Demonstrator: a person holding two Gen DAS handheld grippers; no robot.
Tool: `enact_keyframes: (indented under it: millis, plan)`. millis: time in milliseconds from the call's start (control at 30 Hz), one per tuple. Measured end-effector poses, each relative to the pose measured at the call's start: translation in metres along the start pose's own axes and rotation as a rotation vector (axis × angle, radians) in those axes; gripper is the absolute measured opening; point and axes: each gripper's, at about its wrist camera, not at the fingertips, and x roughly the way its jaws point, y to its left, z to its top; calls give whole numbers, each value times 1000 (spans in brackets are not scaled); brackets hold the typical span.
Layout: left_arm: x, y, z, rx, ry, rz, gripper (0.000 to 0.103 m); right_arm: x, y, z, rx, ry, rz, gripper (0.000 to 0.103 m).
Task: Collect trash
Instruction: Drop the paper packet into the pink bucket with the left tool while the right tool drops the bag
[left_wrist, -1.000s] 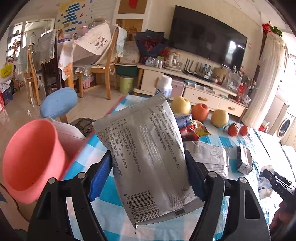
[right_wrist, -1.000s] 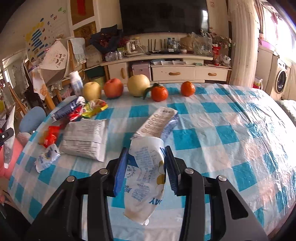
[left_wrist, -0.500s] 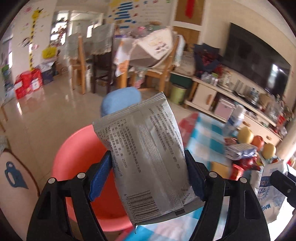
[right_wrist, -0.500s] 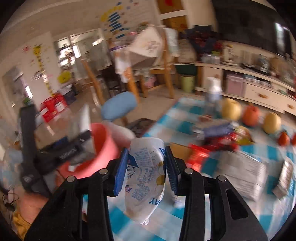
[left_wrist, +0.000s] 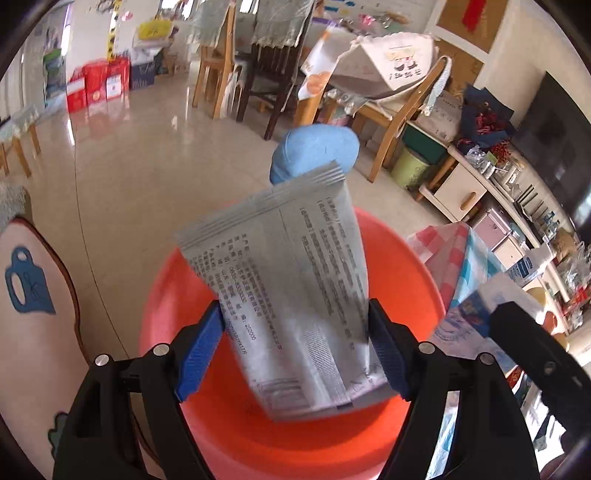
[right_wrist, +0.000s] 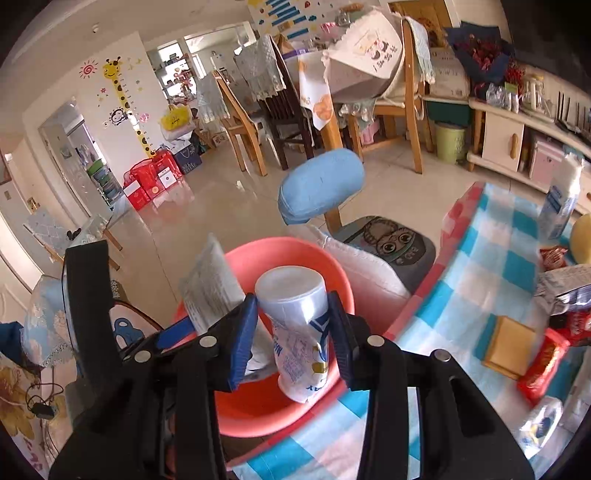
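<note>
One salmon-pink plastic bin (right_wrist: 291, 402) beside the checked tablecloth (right_wrist: 476, 266); two wrappers over the bin, one grey printed sachet (left_wrist: 295, 295), one white milk pouch (right_wrist: 299, 332); two grippers; one blue stool (right_wrist: 321, 188) beyond the bin

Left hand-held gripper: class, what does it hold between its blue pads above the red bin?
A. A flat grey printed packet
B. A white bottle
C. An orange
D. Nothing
A. In the left wrist view the left hand-held gripper has a flat grey printed packet between its blue pads, above the red bin.
</note>
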Motion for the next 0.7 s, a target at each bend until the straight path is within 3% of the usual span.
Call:
enact_keyframes:
  millis: [167, 233, 333, 567, 700]
  plan:
    - [7, 6, -2, -50, 20, 9, 84, 14, -8, -9, 0, 29, -14, 42]
    - [8, 7, -4, -63, 18, 6, 91, 11, -10, -11, -6, 6, -52, 62]
    - [7, 5, -4, -78, 4, -9, 91, 3, -16, -17, 2, -25, -88, 69]
    - [-9, -12, -7, -40, -115, -66, 91, -29, -29, -26, -17, -97, -195, 82]
    - [-20, -22, -12, -34, -203, -146, 91, -46, -34, -37, -40, -117, -248, 84]
